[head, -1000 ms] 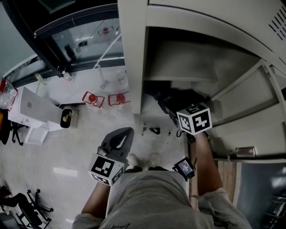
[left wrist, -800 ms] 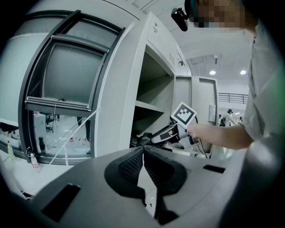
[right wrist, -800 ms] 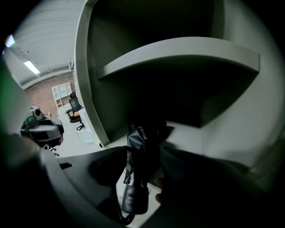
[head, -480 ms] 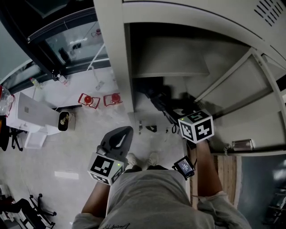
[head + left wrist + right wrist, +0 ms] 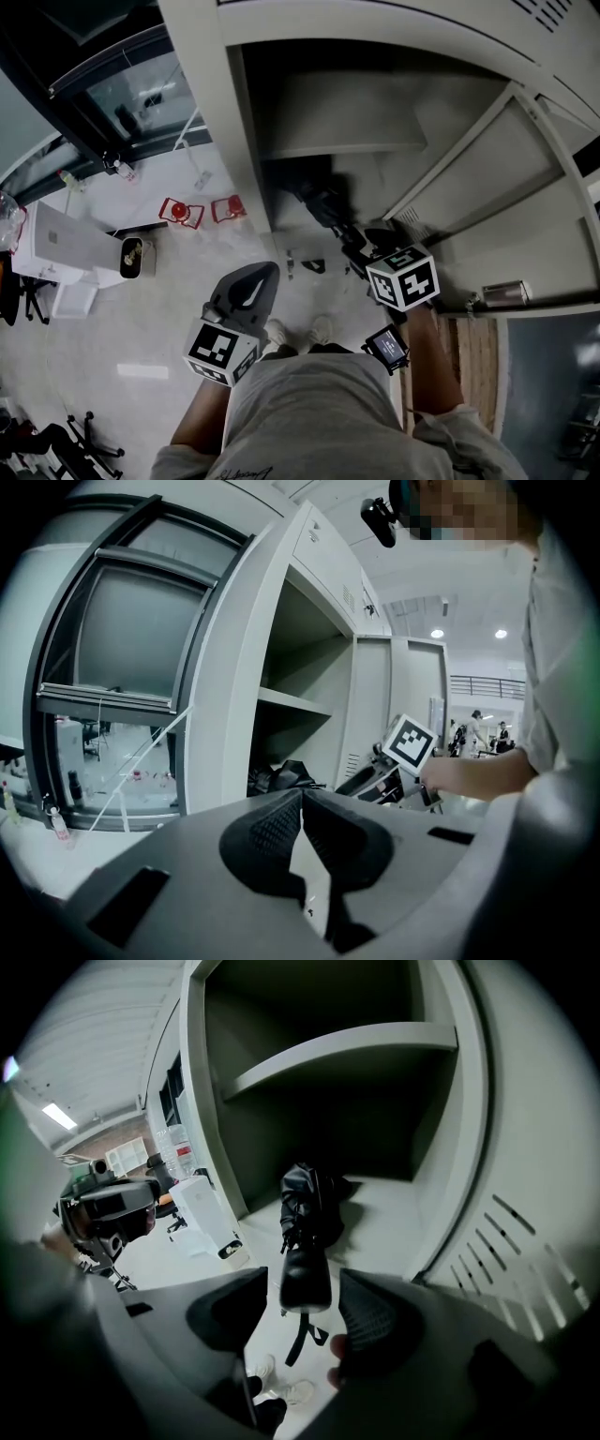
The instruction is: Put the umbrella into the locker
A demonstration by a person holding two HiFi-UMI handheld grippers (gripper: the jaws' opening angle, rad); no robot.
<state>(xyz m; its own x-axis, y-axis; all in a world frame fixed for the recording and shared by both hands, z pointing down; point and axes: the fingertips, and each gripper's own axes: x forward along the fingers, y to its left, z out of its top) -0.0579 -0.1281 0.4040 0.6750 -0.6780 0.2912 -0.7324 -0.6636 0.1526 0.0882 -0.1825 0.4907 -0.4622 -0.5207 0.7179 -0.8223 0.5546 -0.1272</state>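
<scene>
The black folded umbrella [image 5: 323,202] lies in the open grey locker [image 5: 246,159] under its shelf [image 5: 347,145], the handle [image 5: 304,1279] sticking out at the front. My right gripper [image 5: 302,1290] is open, its jaws standing either side of the handle with a gap on each side; a strap hangs below. In the head view this right gripper [image 5: 368,253] is at the locker's mouth. My left gripper [image 5: 246,286] hangs low over the floor, shut and holding nothing. The left gripper [image 5: 302,794] view shows the umbrella [image 5: 281,775] from the side.
The locker door [image 5: 506,187] stands swung open to the right. On the floor at the left are a white box [image 5: 66,234], a small bin [image 5: 131,255] and red items [image 5: 178,211]. My shoes [image 5: 298,333] are just before the locker. People [image 5: 478,728] stand far off.
My right gripper has drawn back a little toward me from the locker. The umbrella stays lying inside. The left gripper has not moved; the head view has shifted right.
</scene>
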